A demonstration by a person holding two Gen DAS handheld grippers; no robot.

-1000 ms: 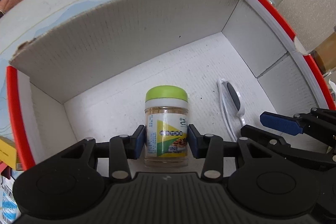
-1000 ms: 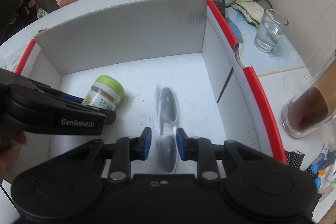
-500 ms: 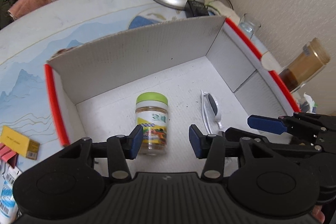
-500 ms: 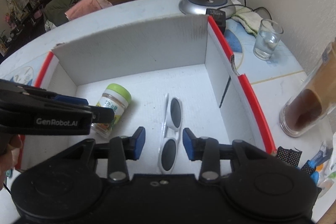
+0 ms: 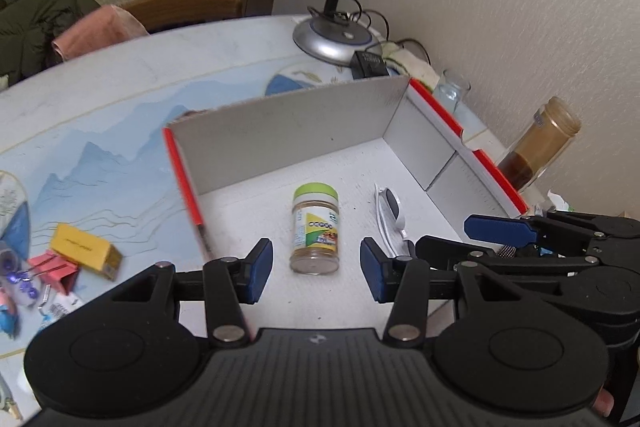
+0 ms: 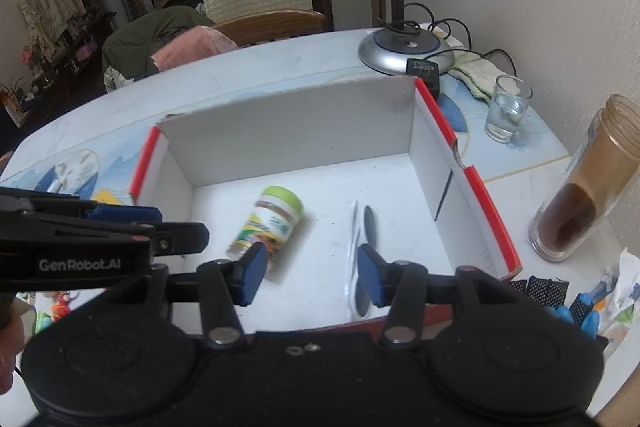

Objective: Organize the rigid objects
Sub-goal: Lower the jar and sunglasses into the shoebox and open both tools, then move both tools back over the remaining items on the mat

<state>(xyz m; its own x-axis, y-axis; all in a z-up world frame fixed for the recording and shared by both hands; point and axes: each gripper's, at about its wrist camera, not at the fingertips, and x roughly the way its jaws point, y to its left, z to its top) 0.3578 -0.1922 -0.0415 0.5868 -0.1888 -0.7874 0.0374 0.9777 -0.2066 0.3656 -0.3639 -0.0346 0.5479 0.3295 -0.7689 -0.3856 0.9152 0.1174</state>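
Note:
A small jar with a green lid point(image 5: 316, 227) stands upright on the floor of a white cardboard box with red rims point(image 5: 280, 131). White sunglasses point(image 5: 390, 213) lie to its right in the box. My left gripper point(image 5: 316, 269) is open and empty, raised above the box's near edge, with the jar below and apart from it. My right gripper point(image 6: 310, 273) is open and empty above the near edge, with the sunglasses point(image 6: 362, 239) and the jar point(image 6: 272, 223) below it. Each gripper shows at the side of the other's view.
On the table left of the box lie a yellow packet point(image 5: 86, 251), red clips point(image 5: 54, 269) and small items. Right of the box stand a tall jar of brown liquid point(image 6: 580, 195) and a glass of water point(image 6: 506, 111). A lamp base point(image 6: 404, 49) sits behind.
Both grippers opened, let go of the jar and the sunglasses, and pulled up and back from the box. The jar and sunglasses stay on the box floor.

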